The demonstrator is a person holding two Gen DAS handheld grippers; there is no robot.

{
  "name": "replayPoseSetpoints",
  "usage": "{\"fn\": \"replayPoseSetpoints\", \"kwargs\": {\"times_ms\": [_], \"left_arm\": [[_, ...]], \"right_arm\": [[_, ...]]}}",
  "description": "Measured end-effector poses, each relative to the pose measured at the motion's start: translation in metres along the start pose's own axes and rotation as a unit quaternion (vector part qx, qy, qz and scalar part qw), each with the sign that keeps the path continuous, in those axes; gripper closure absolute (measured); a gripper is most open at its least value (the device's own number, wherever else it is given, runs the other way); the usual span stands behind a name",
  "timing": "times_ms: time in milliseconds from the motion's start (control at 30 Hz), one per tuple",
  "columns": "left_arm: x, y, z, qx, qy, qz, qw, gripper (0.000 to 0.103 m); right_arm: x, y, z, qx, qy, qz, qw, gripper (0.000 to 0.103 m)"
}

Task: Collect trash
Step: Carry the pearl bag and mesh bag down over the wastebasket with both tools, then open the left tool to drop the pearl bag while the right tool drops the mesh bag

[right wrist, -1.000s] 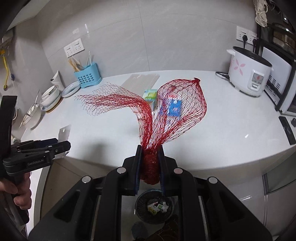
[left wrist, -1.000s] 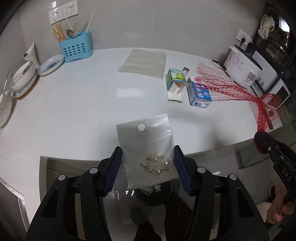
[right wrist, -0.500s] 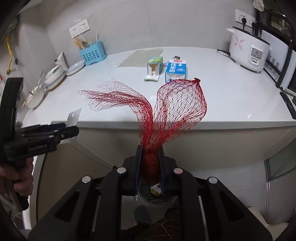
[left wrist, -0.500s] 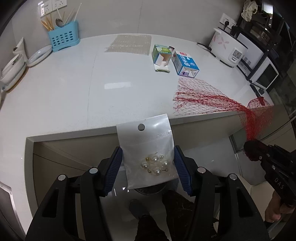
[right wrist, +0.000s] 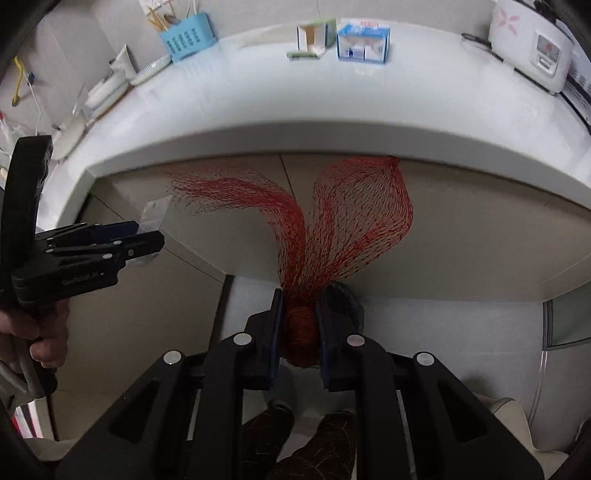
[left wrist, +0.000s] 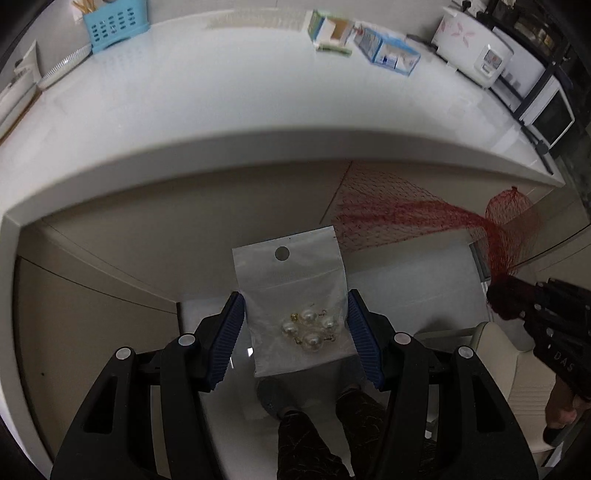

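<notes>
My left gripper (left wrist: 295,317) is shut on a clear plastic bag (left wrist: 291,280) with several pearl beads (left wrist: 308,326) inside, held in front of the counter's edge, below its top. My right gripper (right wrist: 299,314) is shut on the bunched end of a red mesh net bag (right wrist: 354,221), which fans upward in front of the cabinet. The net also shows in the left wrist view (left wrist: 406,218), and the left gripper shows in the right wrist view (right wrist: 110,240). A bin's dark rim (right wrist: 351,299) shows behind the right fingers.
On the white counter (left wrist: 258,96) lie a green-and-white carton (left wrist: 328,29) and a blue-and-white carton (left wrist: 388,51). A blue utensil holder (left wrist: 114,22) and plates stand at the back left, a rice cooker (left wrist: 476,51) at the back right. The person's legs (left wrist: 321,428) are below.
Both grippers have pulled back from the counter and dropped below its edge, carrying the bead bag and the net. The net no longer lies on the counter.
</notes>
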State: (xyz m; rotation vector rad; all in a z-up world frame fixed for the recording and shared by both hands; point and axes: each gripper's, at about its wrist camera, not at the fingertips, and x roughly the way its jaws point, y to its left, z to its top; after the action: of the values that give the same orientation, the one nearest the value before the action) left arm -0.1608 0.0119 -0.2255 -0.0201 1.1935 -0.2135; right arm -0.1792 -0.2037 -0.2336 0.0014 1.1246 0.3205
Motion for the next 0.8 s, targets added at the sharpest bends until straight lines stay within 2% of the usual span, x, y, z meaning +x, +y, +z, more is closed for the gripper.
{"fn": "replayPoseSetpoints", "kwargs": {"times_ms": [300,433,800], "left_arm": [[0.104,-0.003,-0.041,-0.007,0.035,0.002,0.9994,0.047],[0.163,-0.001,-0.059,-0.015,0.055,0.004,0.9984,0.047],[0.315,0.009,-0.092,-0.026,0.076,-0.004,0.9967,0.047]], "right_arm": [[0.11,-0.032,-0.03,0.006,0.066,0.005,0.998,0.088],[0.16,-0.045,-0.047,0.01,0.091,0.001,0.996,0.088],[0.296,-0.077,-0.093,0.021,0.147,-0.02,0.989,0.088]]}}
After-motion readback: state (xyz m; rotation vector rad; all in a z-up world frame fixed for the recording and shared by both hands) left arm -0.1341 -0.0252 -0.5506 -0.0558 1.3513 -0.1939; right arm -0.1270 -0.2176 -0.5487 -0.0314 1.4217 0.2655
